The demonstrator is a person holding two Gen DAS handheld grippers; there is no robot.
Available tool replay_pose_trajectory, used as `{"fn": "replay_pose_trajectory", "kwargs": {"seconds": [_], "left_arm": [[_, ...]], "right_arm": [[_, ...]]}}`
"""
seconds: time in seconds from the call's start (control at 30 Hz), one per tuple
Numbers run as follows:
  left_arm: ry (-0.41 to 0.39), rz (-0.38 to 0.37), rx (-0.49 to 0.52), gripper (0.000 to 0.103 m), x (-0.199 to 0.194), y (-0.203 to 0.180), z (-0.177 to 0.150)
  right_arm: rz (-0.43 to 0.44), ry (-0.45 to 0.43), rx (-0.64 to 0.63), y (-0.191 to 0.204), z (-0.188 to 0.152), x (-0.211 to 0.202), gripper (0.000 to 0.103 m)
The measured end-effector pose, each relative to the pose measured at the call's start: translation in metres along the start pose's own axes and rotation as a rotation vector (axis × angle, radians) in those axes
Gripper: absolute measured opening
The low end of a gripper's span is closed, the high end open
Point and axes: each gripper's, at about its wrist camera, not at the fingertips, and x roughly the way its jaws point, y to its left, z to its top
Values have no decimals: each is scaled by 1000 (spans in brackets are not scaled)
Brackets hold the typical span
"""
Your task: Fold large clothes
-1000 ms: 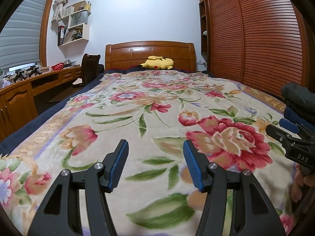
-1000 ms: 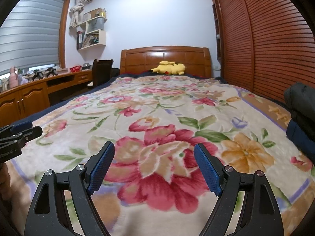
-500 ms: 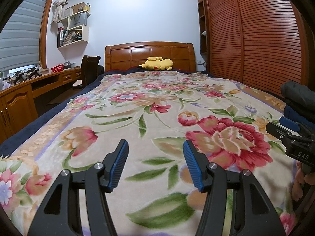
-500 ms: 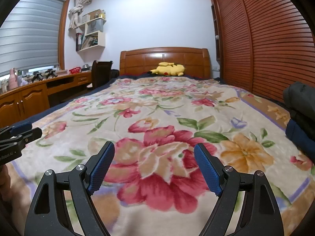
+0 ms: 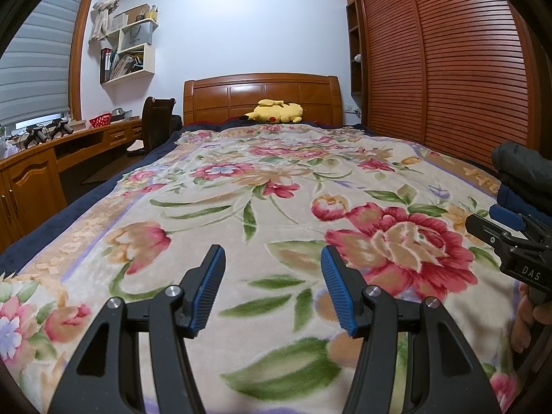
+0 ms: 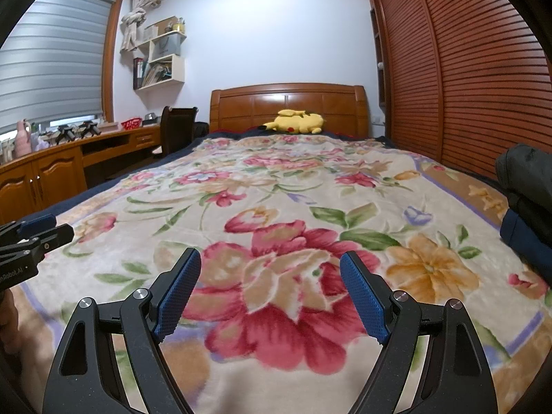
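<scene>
Both your tools are released and empty: the left gripper (image 5: 272,284) stands partly spread and the right gripper (image 6: 270,289) wider, each hanging above the floral blanket (image 5: 276,186) with nothing between the pads. The clothes to fold are the dark pile (image 6: 528,186) at the right edge of the bed, just beyond your right tool; it looks like a bulky dark jacket on top of something navy. Expect it to be soft, limp and fairly light but voluminous, with possibly slick outer fabric. Take it at a seam, collar or hem edge, pinching several layers, because loose single layers will likely slide out.
</scene>
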Motion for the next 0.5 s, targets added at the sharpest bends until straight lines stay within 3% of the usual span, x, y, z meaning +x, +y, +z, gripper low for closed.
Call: {"fn": "replay_pose_trajectory", "kwargs": {"seconds": [0.5], "left_arm": [[-1,1,2,57,0,1,0]], "right_arm": [[0,-1,1,0,0,0,85]]}}
